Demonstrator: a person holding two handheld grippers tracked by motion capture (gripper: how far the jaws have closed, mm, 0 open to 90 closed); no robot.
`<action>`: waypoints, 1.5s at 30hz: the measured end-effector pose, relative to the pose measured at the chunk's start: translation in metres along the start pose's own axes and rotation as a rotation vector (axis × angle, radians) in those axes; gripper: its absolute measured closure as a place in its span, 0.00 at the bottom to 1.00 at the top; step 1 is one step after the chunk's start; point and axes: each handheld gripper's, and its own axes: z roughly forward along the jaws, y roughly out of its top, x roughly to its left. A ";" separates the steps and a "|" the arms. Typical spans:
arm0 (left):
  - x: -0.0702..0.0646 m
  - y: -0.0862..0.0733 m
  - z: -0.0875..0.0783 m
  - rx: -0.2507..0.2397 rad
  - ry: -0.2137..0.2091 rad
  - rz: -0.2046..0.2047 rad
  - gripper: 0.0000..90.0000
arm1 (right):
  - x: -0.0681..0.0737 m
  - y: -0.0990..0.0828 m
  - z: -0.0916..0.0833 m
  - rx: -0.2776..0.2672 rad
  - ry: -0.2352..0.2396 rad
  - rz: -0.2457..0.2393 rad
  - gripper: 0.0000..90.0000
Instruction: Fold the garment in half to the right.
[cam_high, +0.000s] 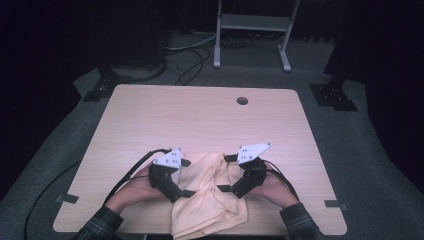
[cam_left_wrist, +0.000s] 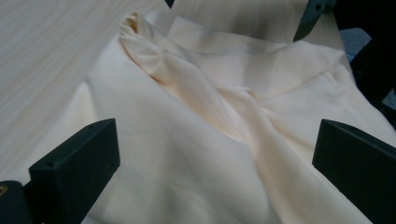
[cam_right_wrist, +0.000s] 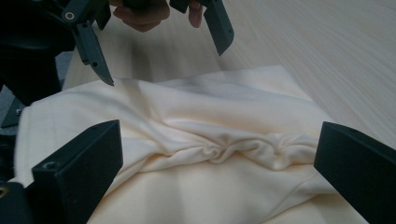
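i have the left gripper (cam_high: 188, 177) and right gripper (cam_high: 226, 173) spread wide, gripping nothing, either side of the cream cloth (cam_high: 210, 197) (rumpled, at the table's (cam_high: 200, 115) near edge, overhanging it)

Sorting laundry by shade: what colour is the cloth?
Plain pale yellow cloth, no pattern; the right gripper view shows it best.

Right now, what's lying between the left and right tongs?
The crumpled cream cloth lies between the left tongs and right tongs, seen in the high view.
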 end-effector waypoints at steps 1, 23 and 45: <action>0.005 0.000 0.003 0.008 0.003 -0.002 0.00 | -0.004 0.000 0.003 0.010 -0.011 -0.004 0.01; 0.023 -0.016 0.033 0.117 0.014 0.012 0.00 | -0.025 -0.034 0.024 0.146 -0.051 0.004 0.01; 0.015 0.011 0.000 -0.018 0.028 -0.014 0.00 | -0.014 -0.008 -0.011 -0.047 -0.070 0.076 0.00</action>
